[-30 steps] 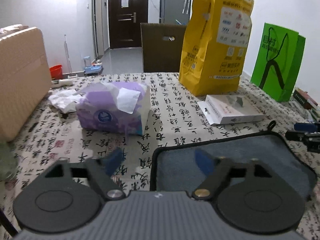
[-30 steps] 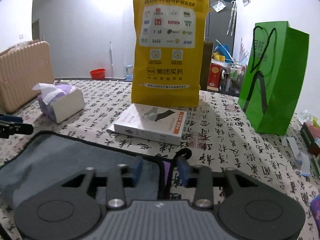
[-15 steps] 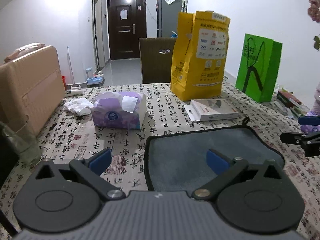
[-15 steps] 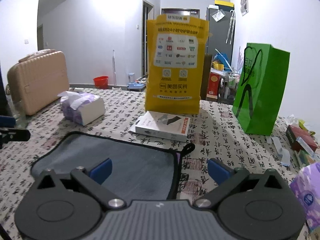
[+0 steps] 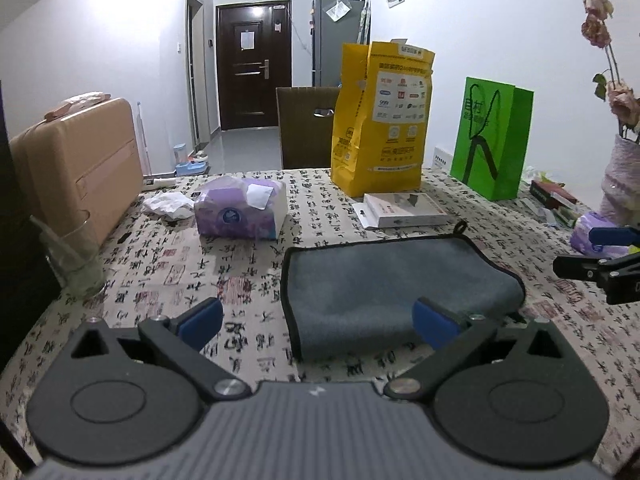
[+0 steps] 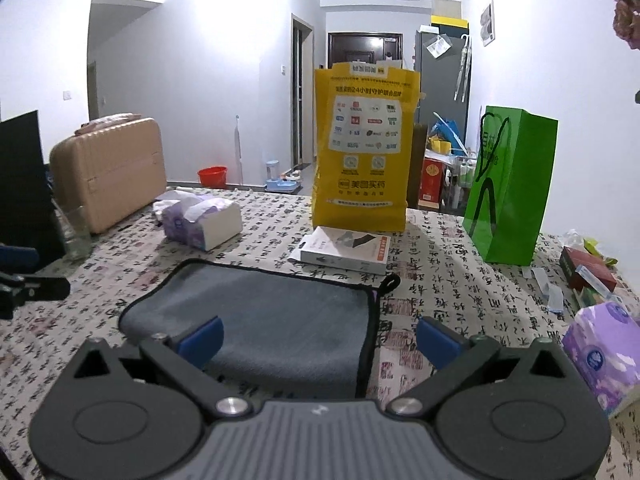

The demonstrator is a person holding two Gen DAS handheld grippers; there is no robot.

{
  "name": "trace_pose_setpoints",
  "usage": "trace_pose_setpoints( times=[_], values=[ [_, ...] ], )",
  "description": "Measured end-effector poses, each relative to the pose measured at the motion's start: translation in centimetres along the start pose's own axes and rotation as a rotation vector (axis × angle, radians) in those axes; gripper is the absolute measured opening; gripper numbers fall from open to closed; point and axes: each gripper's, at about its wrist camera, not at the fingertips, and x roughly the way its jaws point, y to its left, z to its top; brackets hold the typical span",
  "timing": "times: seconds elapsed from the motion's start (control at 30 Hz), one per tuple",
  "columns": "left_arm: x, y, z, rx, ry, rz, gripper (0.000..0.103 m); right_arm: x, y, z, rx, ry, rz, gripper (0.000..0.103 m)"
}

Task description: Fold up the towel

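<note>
Towel (image 5: 394, 280), grey with black piping, is lying folded flat on the calligraphy-print tablecloth (image 5: 160, 268), in the middle of the table and just ahead of both claws. Its folded edge is running along the right side in the left wrist view, rounded and thick; its piped edges are showing on the left and far sides, and a small black hanging loop (image 5: 461, 225) is sticking out at the far right corner. In the right wrist view the same towel (image 6: 256, 316) is sitting with its piped edge toward the right.

Left gripper (image 5: 318, 318) is hovering over the towel's near left corner with its blue fingers (image 5: 202, 316) spread wide, gripping nothing. Right gripper (image 6: 318, 336) is hanging over the near right corner, its fingers (image 6: 436, 340) likewise spread wide and holding nothing.

Bare cloth is lying open to the left of the towel, between it and the drinking glass (image 5: 74, 260) at the left table edge. On the far side, a flat white box (image 5: 404, 210) is sitting just beyond the towel's far edge, and a purple tissue pack (image 5: 242, 212) is lying well apart to the far left.

By count: one towel, two tissue packs, the second (image 6: 600, 348) near the right edge, two standing paper bags, one yellow (image 5: 382, 118) and one green (image 5: 494, 136), one beige suitcase (image 5: 76, 168), and one crumpled tissue (image 5: 168, 206).
</note>
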Motion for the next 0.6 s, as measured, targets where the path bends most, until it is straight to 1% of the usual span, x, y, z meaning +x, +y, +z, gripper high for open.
trace_pose_setpoints(
  times=[0.3,0.43,0.6],
  values=[
    [-4.1,-0.6,-2.8,-0.026,-0.03,0.002,0.103,-3.6,1.4,-2.2,0.018,-0.011,0.008,0.103],
    [-5.7,-1.0,-4.2,-0.046,-0.052,0.022,0.103,-5.6,2.3,-3.6,0.028,-0.016,0.023,0.103],
    [-7.9,-1.5,-5.8,-0.054,-0.075,0.013,0.103,-7.2,3.0,-4.7,0.037,-0.029,0.033,0.103]
  ],
)
